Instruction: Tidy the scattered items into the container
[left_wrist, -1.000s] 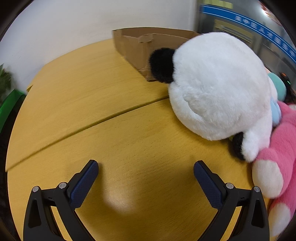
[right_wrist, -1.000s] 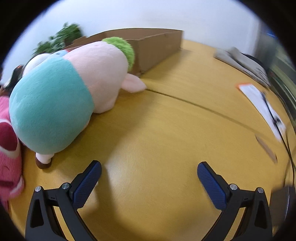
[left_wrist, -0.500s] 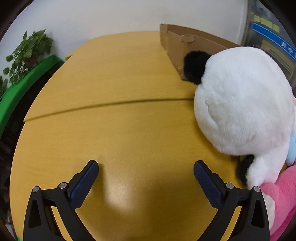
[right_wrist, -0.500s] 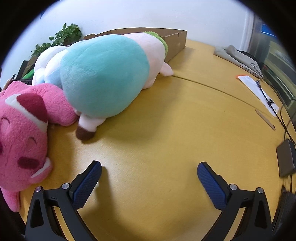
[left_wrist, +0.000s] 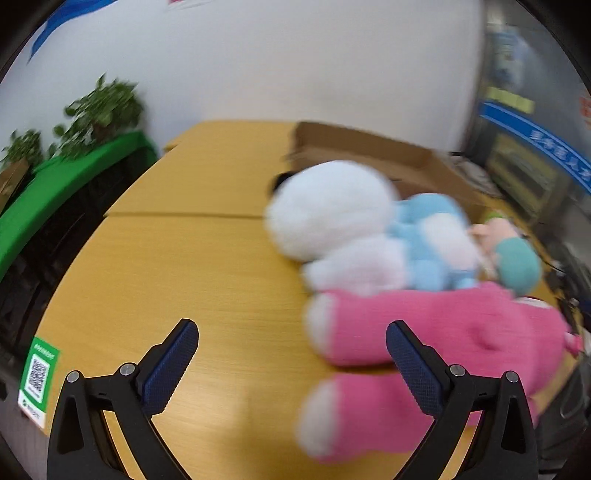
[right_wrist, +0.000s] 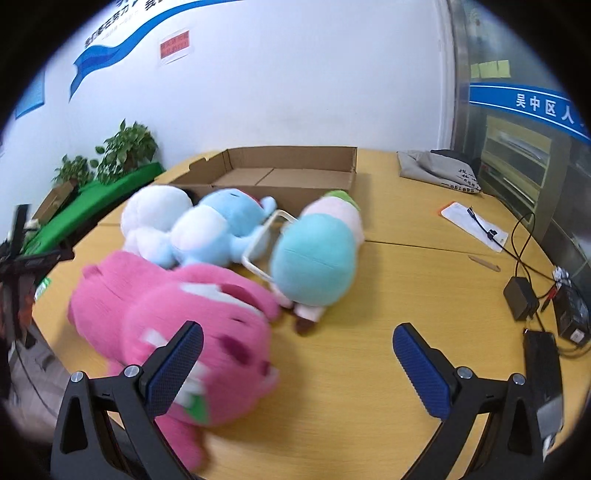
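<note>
Both hand-held grippers, left (left_wrist: 291, 356) and right (right_wrist: 297, 356), have drawn back and risen, jaws spread apart and holding nothing. The cardboard box (right_wrist: 280, 173) shows a bare floor. Four plush toys lie before it on the desk (right_wrist: 406, 295): white (right_wrist: 155, 212), blue (right_wrist: 218, 230), teal-and-pink (right_wrist: 317, 254), and a blurred pink one (right_wrist: 166, 314) near the front edge. The desk's right half lies open.
</note>
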